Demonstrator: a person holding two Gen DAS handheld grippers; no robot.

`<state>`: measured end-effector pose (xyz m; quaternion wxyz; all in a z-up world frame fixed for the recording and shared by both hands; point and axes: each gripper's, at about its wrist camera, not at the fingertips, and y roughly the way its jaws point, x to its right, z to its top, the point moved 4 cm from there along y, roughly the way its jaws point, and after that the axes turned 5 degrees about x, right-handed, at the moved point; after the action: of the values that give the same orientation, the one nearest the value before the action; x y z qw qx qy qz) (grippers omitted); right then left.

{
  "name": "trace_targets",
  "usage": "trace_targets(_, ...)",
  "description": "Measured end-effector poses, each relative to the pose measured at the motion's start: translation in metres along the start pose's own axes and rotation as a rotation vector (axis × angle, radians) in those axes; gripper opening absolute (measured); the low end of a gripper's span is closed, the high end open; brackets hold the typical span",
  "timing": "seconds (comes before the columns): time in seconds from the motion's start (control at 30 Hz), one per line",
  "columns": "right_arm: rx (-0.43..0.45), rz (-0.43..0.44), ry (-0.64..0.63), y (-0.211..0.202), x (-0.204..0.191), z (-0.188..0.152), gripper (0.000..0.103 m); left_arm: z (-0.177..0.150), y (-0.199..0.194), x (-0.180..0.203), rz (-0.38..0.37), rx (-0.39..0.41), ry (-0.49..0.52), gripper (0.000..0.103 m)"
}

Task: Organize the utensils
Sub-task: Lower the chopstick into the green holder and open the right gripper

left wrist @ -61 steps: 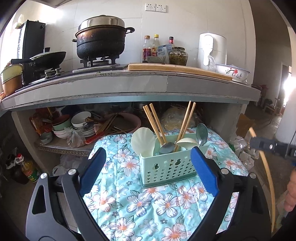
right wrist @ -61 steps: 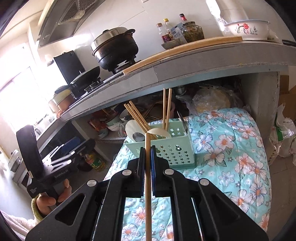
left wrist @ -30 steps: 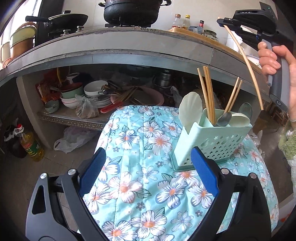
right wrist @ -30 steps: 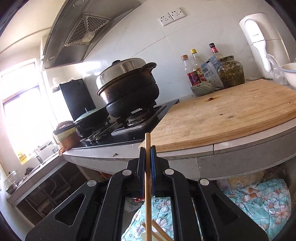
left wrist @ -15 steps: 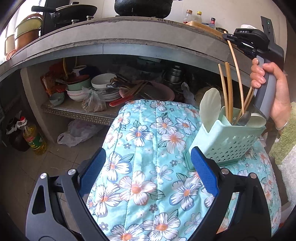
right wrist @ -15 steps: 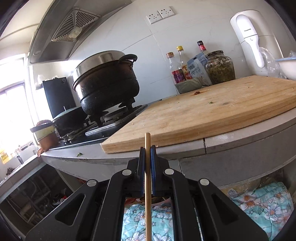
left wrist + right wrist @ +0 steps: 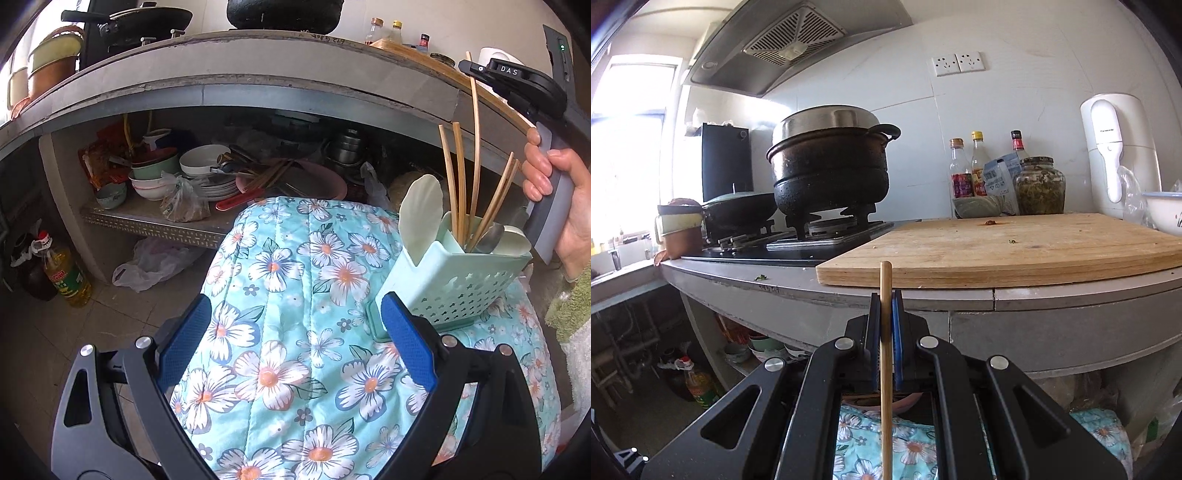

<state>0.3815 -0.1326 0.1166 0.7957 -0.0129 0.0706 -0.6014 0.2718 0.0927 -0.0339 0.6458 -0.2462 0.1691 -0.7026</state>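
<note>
A mint-green utensil holder (image 7: 447,284) stands on the floral cloth (image 7: 295,314), right of my left gripper. It holds several chopsticks (image 7: 458,181), a pale green spatula (image 7: 421,218) and spoons (image 7: 491,236). My left gripper (image 7: 295,343) is open and empty above the cloth. My right gripper (image 7: 885,321) is shut on a wooden chopstick (image 7: 885,369), held upright; in the left wrist view the gripper (image 7: 476,70) holds that chopstick (image 7: 476,147) with its lower end down in the holder.
A grey counter (image 7: 258,70) spans above with a stove, a black pot (image 7: 831,162), a cutting board (image 7: 1015,247), bottles and a jar (image 7: 1039,186). A shelf below it holds bowls (image 7: 207,162) and plates. An oil bottle (image 7: 66,273) stands on the floor at left.
My right gripper has lowered the chopstick from above the counter into the holder. My left gripper has drifted left, so the holder now sits further right in its view.
</note>
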Motion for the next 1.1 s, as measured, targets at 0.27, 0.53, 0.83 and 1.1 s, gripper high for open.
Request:
trace_targets(0.27,-0.041,-0.017,-0.043,-0.024,0.002,-0.02,0.006,0.0,-0.013,0.005,-0.005,0.018,0.005,0.089)
trace_targets(0.53,-0.136,-0.009,0.017,-0.038,0.016,-0.046,0.009,-0.006,-0.026,0.007,0.004,0.02,0.007,0.089)
trace_targets(0.83,-0.104,0.005,0.098,-0.1,0.025,-0.042,0.035,-0.011,-0.041,0.014,-0.002,0.026,-0.008,0.089)
trace_targets(1.1,-0.169,-0.008,0.164,-0.178,0.026,-0.067,0.055,-0.02,-0.066,0.029,-0.002,0.056,-0.01,0.089)
